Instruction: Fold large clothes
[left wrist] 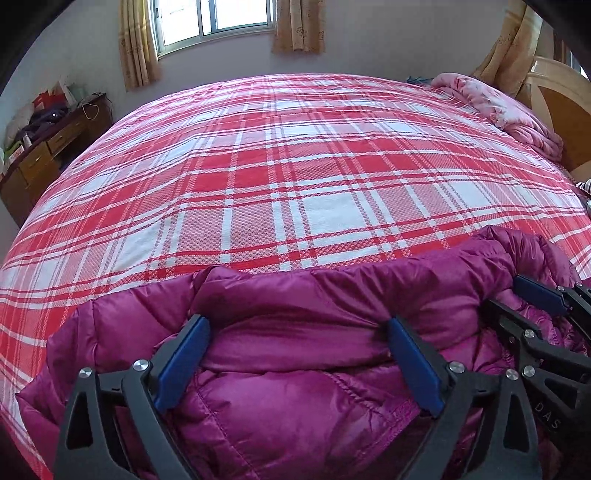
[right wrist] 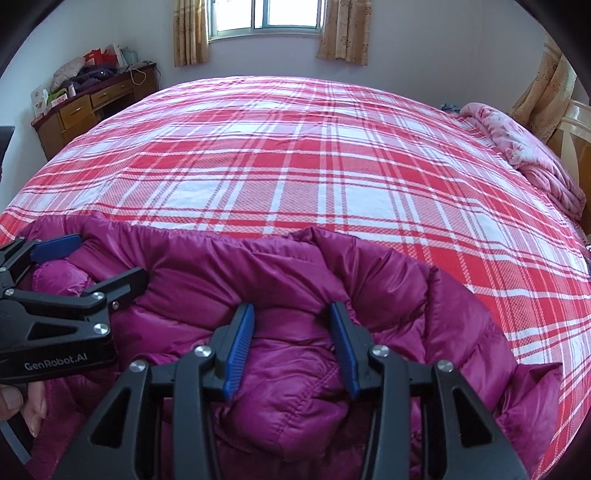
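A magenta quilted down jacket [left wrist: 295, 387] lies bunched at the near edge of the bed, also in the right wrist view [right wrist: 295, 280]. My left gripper [left wrist: 299, 328] is open, its blue-padded fingers spread wide over a fold of the jacket, not clamping it. It also shows at the left of the right wrist view [right wrist: 110, 258]. My right gripper [right wrist: 291, 314] is open, fingers straddling a raised fold of the jacket. It shows at the right edge of the left wrist view [left wrist: 517, 295].
The bed carries a red and white plaid sheet [left wrist: 295, 184]. A pink quilt [right wrist: 535, 162] is heaped by the wooden headboard [left wrist: 565, 110] at right. A cluttered wooden desk [right wrist: 92, 103] stands at far left. A curtained window [right wrist: 266, 18] is behind.
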`<control>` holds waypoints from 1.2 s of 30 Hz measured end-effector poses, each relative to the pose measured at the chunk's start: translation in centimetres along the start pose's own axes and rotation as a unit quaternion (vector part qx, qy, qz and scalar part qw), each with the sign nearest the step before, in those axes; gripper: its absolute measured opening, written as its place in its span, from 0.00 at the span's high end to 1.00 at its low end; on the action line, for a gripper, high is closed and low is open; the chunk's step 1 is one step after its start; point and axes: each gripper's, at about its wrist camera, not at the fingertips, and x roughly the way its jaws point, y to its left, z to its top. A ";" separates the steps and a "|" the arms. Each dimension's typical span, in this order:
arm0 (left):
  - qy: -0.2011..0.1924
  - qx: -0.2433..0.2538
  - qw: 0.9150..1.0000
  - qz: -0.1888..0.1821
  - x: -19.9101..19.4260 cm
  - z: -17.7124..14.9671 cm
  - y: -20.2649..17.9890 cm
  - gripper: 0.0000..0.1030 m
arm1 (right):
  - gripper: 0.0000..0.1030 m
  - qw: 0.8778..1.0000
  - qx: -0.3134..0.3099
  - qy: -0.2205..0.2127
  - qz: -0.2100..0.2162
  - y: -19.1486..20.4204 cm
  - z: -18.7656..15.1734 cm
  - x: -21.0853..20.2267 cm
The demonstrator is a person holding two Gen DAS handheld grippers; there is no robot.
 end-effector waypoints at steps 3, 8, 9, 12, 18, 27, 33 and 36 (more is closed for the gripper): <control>0.000 0.001 1.000 0.001 0.1 0.0 -0.1 0.05 | 0.55 1.000 -0.003 0.001 -0.003 0.1 0.0 0.1; 0.001 0.003 1.000 0.002 0.1 0.0 -0.2 0.04 | 0.55 1.000 -0.007 0.004 -0.008 0.3 0.0 0.2; 0.001 0.004 1.000 0.002 0.2 0.0 -0.2 0.04 | 0.55 1.000 -0.007 0.004 -0.009 0.3 0.1 0.3; 0.002 0.005 1.000 0.001 0.3 0.0 -0.3 0.03 | 0.55 1.000 -0.006 0.005 -0.008 0.3 0.1 0.4; 0.002 0.008 1.000 0.002 0.3 0.1 -0.4 0.02 | 0.55 1.000 -0.007 0.006 -0.009 0.3 0.1 0.4; -0.019 0.032 0.999 -0.014 -5.0 0.7 0.3 0.02 | 0.50 1.000 -0.014 -0.007 -0.005 -0.6 0.3 -3.2; -0.042 0.045 0.998 -0.032 -13.8 -5.1 2.7 0.02 | 0.34 1.000 0.010 -0.022 0.017 -2.4 -4.3 -10.5; -0.048 0.049 0.998 -0.009 -17.2 -10.3 4.1 0.02 | 0.31 1.000 0.011 -0.001 0.024 -3.2 -9.4 -13.5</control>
